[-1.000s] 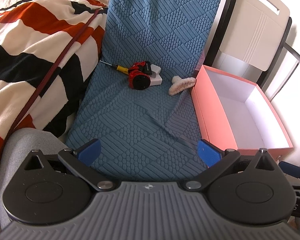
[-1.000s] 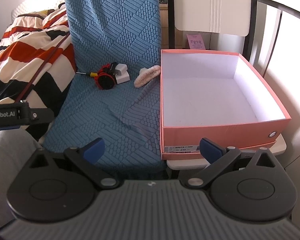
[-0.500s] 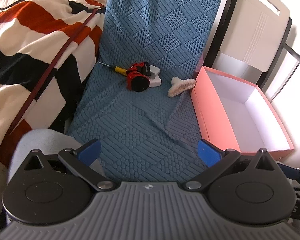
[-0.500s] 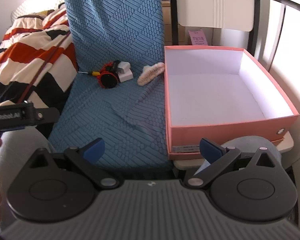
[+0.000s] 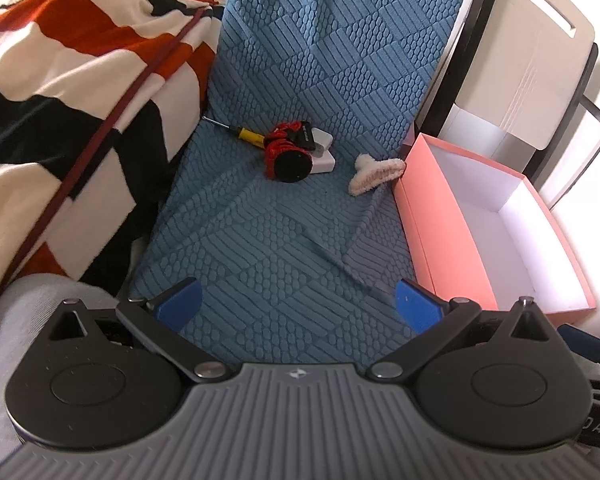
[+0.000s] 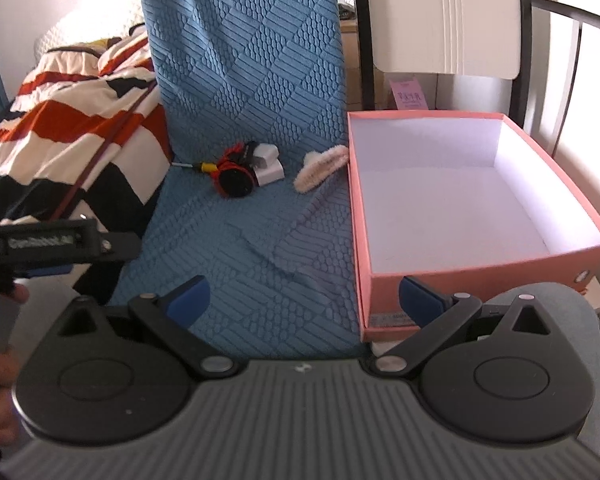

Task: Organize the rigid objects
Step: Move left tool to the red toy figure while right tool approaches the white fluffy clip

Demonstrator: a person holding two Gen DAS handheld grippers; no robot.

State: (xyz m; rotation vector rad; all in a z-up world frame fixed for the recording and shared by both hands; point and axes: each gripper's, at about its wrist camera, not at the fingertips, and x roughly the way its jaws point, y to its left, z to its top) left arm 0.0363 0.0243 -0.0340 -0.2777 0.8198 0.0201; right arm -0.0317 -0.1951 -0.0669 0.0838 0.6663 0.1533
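Both units idle: left hand-held gripper point(image 5: 296, 302) and right hand-held gripper point(image 6: 304, 294) spread wide, empty. Screwdriver point(image 5: 247, 135), red-black tool point(image 5: 288, 157), white adapter point(image 5: 324, 151) and fluffy clip point(image 5: 374, 174) lie left of the empty pink box point(image 6: 452, 268). Recommend approaching the clip first, fingers straddling its narrow width.

Both cameras have been drawn back and lowered slightly. In the left wrist view, more of the grey-clad knee point(image 5: 32, 312) is now seen below the left gripper point(image 5: 298, 300). In the right wrist view, a grey knee point(image 6: 560, 300) has been brought in beneath the right gripper point(image 6: 304, 294), covering the pink box point(image 6: 440, 276) corner.
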